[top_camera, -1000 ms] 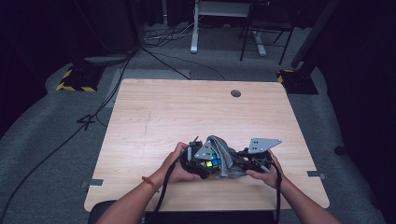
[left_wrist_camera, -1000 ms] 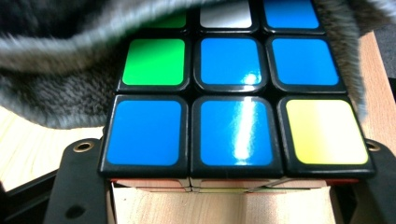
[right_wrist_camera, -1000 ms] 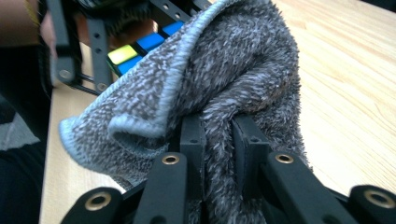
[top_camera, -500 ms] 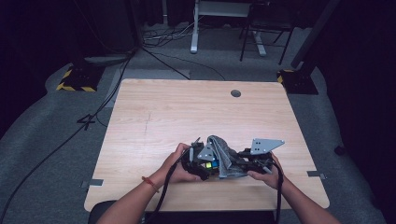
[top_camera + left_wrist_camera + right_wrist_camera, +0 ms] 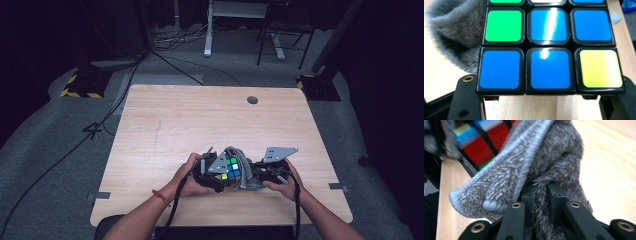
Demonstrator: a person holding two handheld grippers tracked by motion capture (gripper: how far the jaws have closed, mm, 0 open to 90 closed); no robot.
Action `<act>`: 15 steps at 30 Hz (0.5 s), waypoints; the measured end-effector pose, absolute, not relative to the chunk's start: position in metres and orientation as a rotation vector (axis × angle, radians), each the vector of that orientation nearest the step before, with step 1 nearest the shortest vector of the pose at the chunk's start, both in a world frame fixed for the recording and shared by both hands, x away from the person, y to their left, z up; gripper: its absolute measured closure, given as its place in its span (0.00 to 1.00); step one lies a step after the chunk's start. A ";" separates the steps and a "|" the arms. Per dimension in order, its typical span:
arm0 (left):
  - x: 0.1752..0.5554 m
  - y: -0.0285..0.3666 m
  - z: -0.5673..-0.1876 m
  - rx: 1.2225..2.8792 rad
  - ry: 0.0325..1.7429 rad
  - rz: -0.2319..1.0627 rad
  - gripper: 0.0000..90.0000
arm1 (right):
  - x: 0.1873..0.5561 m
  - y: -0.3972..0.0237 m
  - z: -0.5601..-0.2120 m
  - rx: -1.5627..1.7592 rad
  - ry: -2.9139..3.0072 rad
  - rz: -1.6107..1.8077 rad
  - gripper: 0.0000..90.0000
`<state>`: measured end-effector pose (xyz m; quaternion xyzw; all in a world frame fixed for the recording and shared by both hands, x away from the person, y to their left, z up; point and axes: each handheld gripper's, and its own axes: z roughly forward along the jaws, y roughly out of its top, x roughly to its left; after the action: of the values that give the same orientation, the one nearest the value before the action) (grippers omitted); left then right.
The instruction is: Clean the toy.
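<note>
High view: near the wooden table's [image 5: 165, 130] six o'clock edge, my left gripper [image 5: 212, 170] clamps the puzzle cube [image 5: 231, 168], a jaw on either side of it in the left gripper view. At the cube's three o'clock, my right gripper [image 5: 260, 175] has its jaws nearly closed, pinching a fold of grey cloth [image 5: 544, 162] draped against the cube.
</note>
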<state>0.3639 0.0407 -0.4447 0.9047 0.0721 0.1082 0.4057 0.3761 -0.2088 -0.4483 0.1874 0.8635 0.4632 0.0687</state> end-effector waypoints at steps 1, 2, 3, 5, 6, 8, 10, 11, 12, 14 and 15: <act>0.363 0.042 -0.443 2.264 0.188 0.273 0.38 | 0.377 -0.209 -0.450 0.572 2.616 1.389 0.86; 0.363 0.042 -0.442 2.247 0.187 0.280 0.38 | 0.378 -0.208 -0.452 0.576 2.633 1.379 0.86; 0.363 0.042 -0.441 2.241 0.181 0.285 0.38 | 0.378 -0.206 -0.454 0.569 2.656 1.367 0.86; 0.363 0.042 -0.442 2.236 0.176 0.274 0.37 | 0.377 -0.203 -0.456 0.564 2.682 1.373 0.86; 0.363 0.041 -0.444 2.234 0.182 0.262 0.37 | 0.377 -0.203 -0.456 0.568 2.687 1.409 0.86; 0.365 0.041 -0.444 2.232 0.188 0.259 0.37 | 0.378 -0.204 -0.456 0.561 2.686 1.449 0.86; 0.366 0.043 -0.445 2.233 0.196 0.240 0.37 | 0.380 -0.208 -0.457 0.579 2.689 1.512 0.86; 0.367 0.043 -0.446 2.236 0.202 0.236 0.36 | 0.382 -0.211 -0.458 0.588 2.692 1.541 0.86; 0.367 0.043 -0.447 2.246 0.206 0.231 0.36 | 0.383 -0.212 -0.458 0.591 2.690 1.558 0.86; 0.369 0.043 -0.448 2.256 0.196 0.217 0.36 | 0.383 -0.214 -0.457 0.586 2.683 1.572 0.86; 0.369 0.043 -0.449 2.258 0.208 0.209 0.36 | 0.383 -0.214 -0.457 0.580 2.678 1.578 0.86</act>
<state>0.3693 0.0426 -0.4488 0.9005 0.0828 0.0832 0.4188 0.3833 -0.2142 -0.4570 0.1836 0.8469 0.4990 -0.0103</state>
